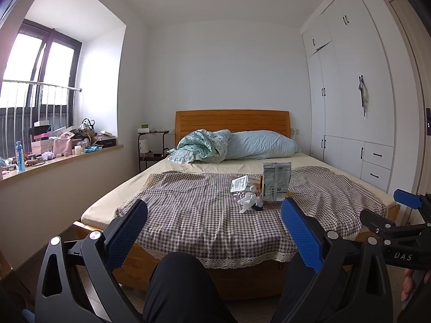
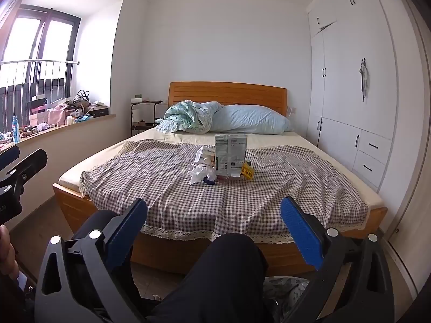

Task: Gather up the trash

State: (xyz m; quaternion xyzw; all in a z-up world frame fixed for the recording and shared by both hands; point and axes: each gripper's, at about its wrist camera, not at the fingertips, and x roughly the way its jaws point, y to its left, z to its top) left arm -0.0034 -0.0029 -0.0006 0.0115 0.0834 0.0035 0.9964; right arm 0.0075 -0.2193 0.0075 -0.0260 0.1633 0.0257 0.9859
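A heap of trash lies in the middle of the checked bedspread (image 1: 204,210): a tall grey printed pouch (image 1: 276,181) (image 2: 230,157) stands upright, with a small white box (image 1: 239,183), crumpled white tissue (image 1: 249,202) (image 2: 199,173) and a yellow wrapper (image 2: 247,172) around it. My left gripper (image 1: 214,226) hangs open well short of the bed's foot, nothing between its blue pads. My right gripper (image 2: 214,227) is open too and just as empty. Each gripper shows at the edge of the other's view.
A person's knees in dark trousers (image 1: 177,285) (image 2: 229,274) sit below the grippers, in front of the wooden bed frame (image 2: 188,250). White wardrobes (image 1: 350,107) line the right wall. A cluttered window sill (image 1: 62,148) runs on the left. Pillow and bunched quilt (image 1: 229,145) lie at the headboard.
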